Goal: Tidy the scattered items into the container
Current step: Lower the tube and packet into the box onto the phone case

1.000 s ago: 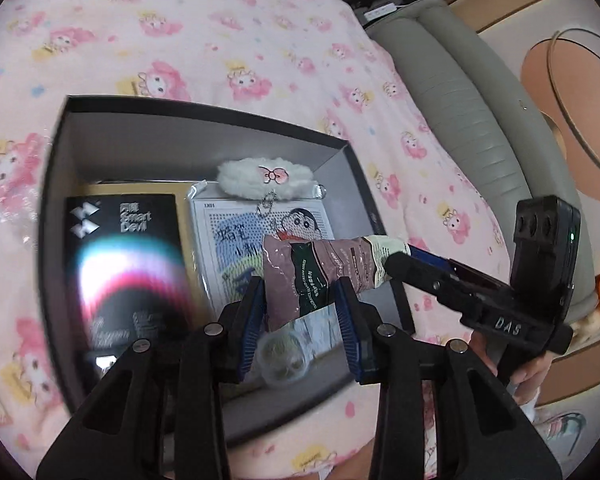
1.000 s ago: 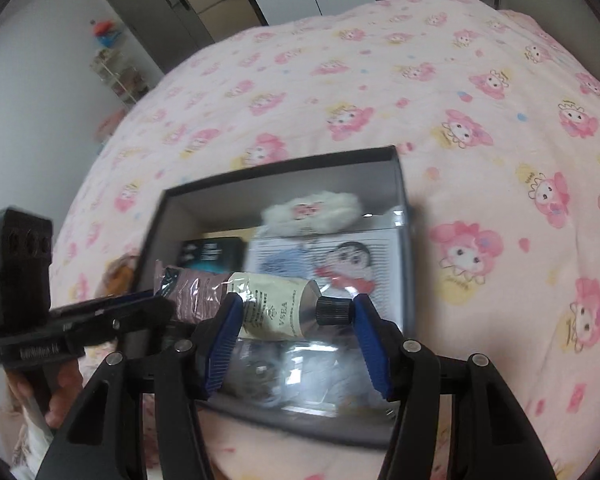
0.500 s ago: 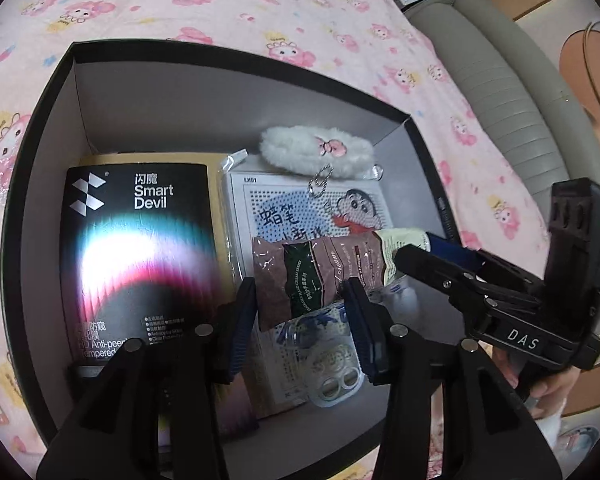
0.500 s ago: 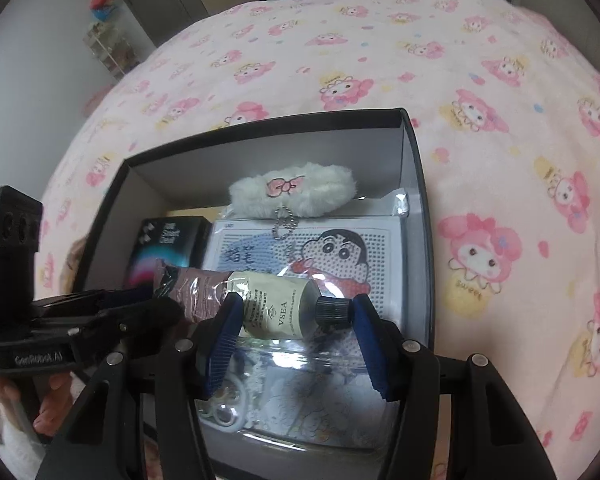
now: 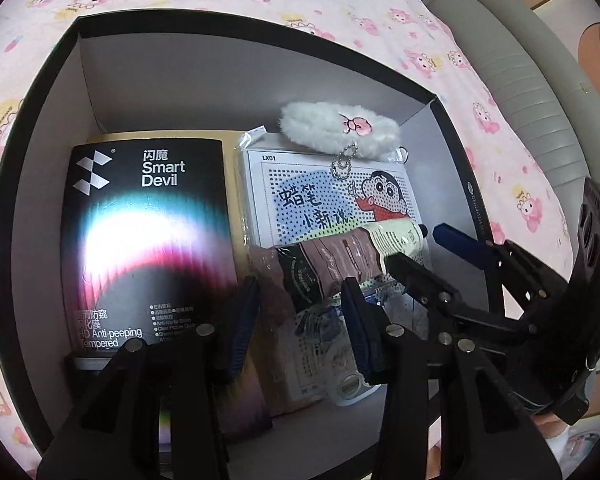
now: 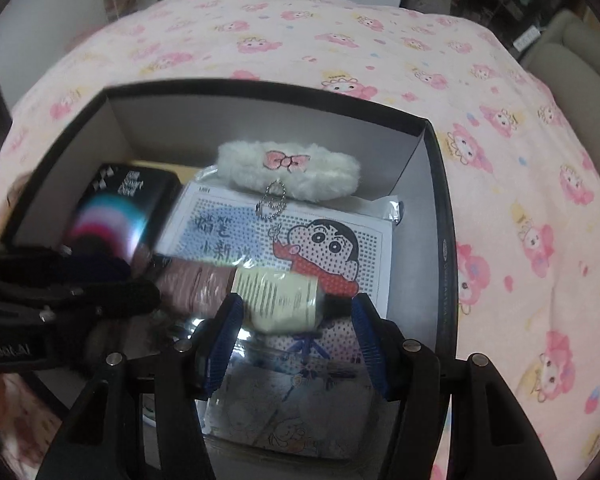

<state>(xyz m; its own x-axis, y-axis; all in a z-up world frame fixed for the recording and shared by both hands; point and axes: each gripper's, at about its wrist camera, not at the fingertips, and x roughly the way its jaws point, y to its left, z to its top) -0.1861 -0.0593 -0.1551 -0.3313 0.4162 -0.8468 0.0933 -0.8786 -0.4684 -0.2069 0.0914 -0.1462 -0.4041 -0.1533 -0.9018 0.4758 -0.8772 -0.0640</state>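
Lowered since a sec ago: both tongs now down inside box [image 5: 260,80], which fills much more of each view. Left tongs [image 5: 300,312] straddling crimped pink end of tube [image 5: 332,264]; jaws just closing a bit, w/ tube between; can't tell if pads press it. Right tongs [image 6: 296,332] spread around cream label and dark cap end of same tube; gap visible at cap side, so not pinching. Tube hanging crosswise just above cartoon bead-kit pack [image 5: 332,200], right half of box. Black Smart Devil box [image 5: 148,248] lying flat on left, fluffy white keychain [image 5: 340,128] at far wall. Box sitting on pink print bedspread [image 6: 380,40].
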